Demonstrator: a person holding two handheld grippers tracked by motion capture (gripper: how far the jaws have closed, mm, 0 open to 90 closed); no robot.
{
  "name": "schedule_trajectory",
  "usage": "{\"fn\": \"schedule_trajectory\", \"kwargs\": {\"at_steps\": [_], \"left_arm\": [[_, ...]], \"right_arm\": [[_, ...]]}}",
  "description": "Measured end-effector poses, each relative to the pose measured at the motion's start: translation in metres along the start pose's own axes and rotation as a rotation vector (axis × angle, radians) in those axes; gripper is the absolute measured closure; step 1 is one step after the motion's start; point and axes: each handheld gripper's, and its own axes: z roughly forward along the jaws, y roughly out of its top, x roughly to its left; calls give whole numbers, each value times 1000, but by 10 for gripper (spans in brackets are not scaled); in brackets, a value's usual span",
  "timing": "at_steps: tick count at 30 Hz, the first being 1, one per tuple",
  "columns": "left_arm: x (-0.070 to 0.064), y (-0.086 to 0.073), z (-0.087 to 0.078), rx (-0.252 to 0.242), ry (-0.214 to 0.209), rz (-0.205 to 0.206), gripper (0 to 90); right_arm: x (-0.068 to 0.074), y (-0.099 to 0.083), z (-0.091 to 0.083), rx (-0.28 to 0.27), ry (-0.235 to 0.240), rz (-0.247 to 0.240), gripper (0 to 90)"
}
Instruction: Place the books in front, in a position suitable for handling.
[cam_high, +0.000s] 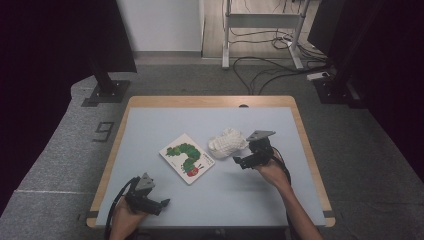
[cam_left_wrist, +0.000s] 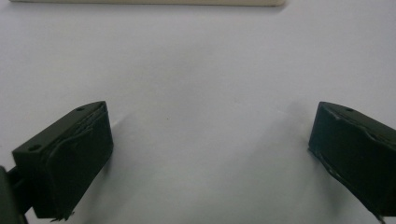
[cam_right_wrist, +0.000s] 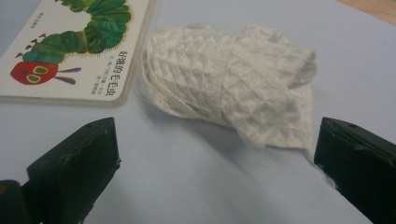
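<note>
A white waffle-weave cloth lies crumpled near the middle of the table, and it sits close ahead in the right gripper view. A board book with a green caterpillar on its cover lies flat just left of the cloth, almost touching it. My right gripper hovers just right of the cloth, jaws wide apart and empty. My left gripper rests near the table's front left, open over bare surface.
The light blue table top has a wooden rim. Dark stands and loose cables lie on the floor beyond the far edge. A pale strip of the rim crosses the top of the left gripper view.
</note>
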Motion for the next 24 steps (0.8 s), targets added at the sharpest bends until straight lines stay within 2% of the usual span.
{"fn": "schedule_trajectory", "kwargs": {"at_steps": [13, 24], "left_arm": [[0, 0, 0, 0, 0, 0, 0], [0, 0, 0, 1, 0, 1, 0]], "right_arm": [[6, 24, 27, 15, 18, -22, 0], [3, 33, 50, 31, 11, -21, 0]]}}
